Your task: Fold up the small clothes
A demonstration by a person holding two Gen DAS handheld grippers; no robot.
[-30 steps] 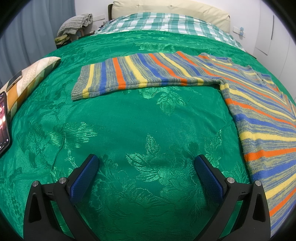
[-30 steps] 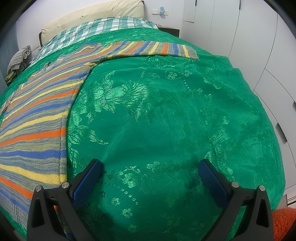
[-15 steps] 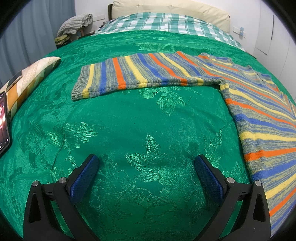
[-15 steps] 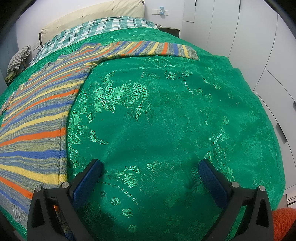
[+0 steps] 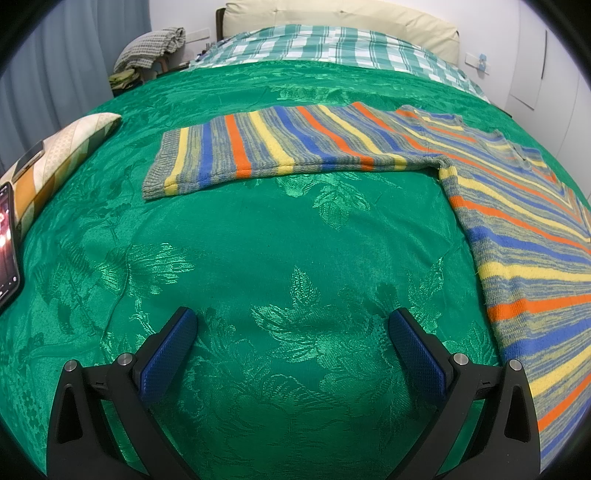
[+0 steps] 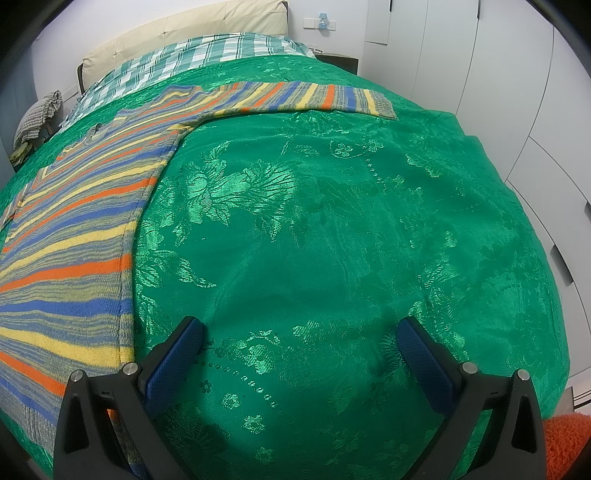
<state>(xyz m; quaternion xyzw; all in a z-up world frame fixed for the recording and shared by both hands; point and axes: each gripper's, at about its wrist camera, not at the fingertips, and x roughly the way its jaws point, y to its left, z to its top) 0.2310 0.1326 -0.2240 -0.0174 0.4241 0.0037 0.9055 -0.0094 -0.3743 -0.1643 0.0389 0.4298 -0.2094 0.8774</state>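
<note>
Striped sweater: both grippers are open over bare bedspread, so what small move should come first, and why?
Probably take the left gripper forward to the cuff of the near sleeve. The striped sweater lies flat with both sleeves spread, the right gripper holds nothing too, so folding a sleeve inward seems the natural start.

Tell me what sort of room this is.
A bedroom, most likely. A striped sweater lies spread on a bed with a green bedspread, a cream headboard stands behind the checked sheet, and white wardrobe doors line the wall.
</note>
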